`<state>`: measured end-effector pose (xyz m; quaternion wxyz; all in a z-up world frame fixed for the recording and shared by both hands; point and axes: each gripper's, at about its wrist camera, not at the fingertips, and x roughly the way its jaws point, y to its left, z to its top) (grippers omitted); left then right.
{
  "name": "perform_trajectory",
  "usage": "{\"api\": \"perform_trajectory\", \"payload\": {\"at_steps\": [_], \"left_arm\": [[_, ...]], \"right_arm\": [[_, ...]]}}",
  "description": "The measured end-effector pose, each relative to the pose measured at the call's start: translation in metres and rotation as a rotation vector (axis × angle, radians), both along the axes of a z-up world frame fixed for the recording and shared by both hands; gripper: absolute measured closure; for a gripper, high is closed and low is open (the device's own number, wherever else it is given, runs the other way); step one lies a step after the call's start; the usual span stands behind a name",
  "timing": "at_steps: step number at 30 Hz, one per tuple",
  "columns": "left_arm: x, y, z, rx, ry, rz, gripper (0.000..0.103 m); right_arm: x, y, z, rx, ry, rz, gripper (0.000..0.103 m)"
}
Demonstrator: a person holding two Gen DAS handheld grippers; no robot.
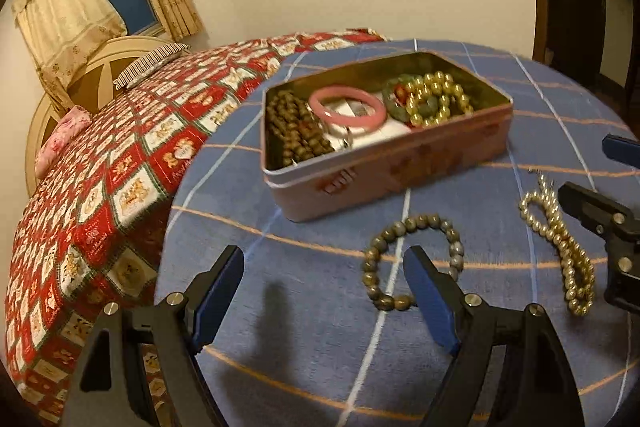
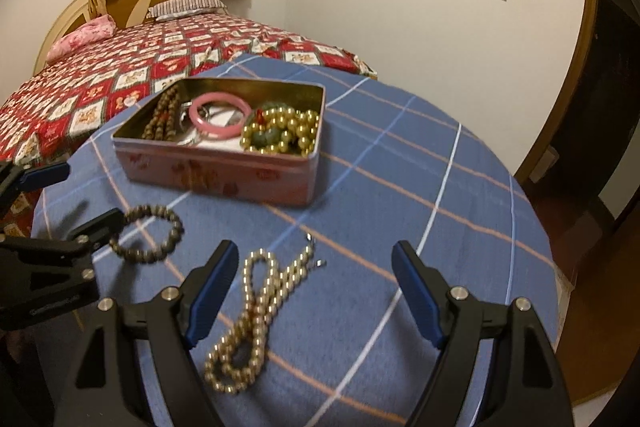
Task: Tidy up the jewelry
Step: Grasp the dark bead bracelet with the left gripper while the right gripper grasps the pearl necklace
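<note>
An open pink tin (image 1: 384,167) (image 2: 216,175) stands on the round table, holding a pink bangle (image 1: 316,109) (image 2: 196,121), gold beads (image 1: 436,99) (image 2: 288,131) and brown bead strings (image 1: 296,131) (image 2: 164,119). In front of it lie a dark bead bracelet (image 1: 370,259) (image 2: 176,223) and a pearl necklace (image 1: 560,239) (image 2: 256,307). My left gripper (image 1: 324,259) (image 2: 76,197) is open; its right finger overlaps the bracelet. My right gripper (image 2: 314,251) (image 1: 600,173) is open above the necklace, which lies near its left finger. Nothing is held.
The table wears a blue plaid cloth (image 1: 280,307) (image 2: 440,227); its edge curves close on the right. A bed with a red patterned quilt (image 1: 120,167) (image 2: 120,79) touches the far left side. A dark doorway (image 2: 612,107) is at right.
</note>
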<state>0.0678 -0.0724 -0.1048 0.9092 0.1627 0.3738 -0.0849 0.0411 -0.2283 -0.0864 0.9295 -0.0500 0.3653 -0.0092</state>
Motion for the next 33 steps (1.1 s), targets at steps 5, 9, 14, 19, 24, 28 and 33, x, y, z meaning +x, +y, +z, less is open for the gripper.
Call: {"api": "perform_trajectory", "payload": {"at_steps": [5, 9, 14, 19, 24, 28, 33], "left_arm": [[0.0, -0.009, -0.01, 0.005, 0.026, -0.033, 0.029], [0.0, -0.012, -0.01, -0.045, 0.061, -0.083, 0.068], [-0.01, -0.021, -0.011, -0.02, 0.061, -0.14, 0.096], [-0.01, 0.001, -0.002, -0.034, 0.029, -0.079, 0.096], [-0.01, 0.02, 0.005, -0.058, 0.008, -0.035, 0.096], [-0.011, 0.021, -0.001, -0.044, 0.007, -0.027, 0.096], [-0.011, 0.021, -0.003, -0.049, 0.014, -0.028, 0.096]], "right_arm": [[0.0, -0.002, -0.007, 0.007, 0.019, -0.009, 0.022], [-0.001, 0.001, -0.009, 0.0, 0.021, -0.001, 0.022], [-0.002, -0.001, -0.01, 0.016, 0.023, -0.006, 0.022], [-0.006, -0.004, -0.01, 0.032, 0.023, -0.004, 0.022], [-0.005, 0.002, -0.011, 0.03, 0.042, 0.02, 0.022], [-0.002, 0.01, -0.015, 0.017, 0.069, 0.05, 0.031], [0.004, 0.013, -0.022, 0.005, 0.117, 0.066, 0.042]]}}
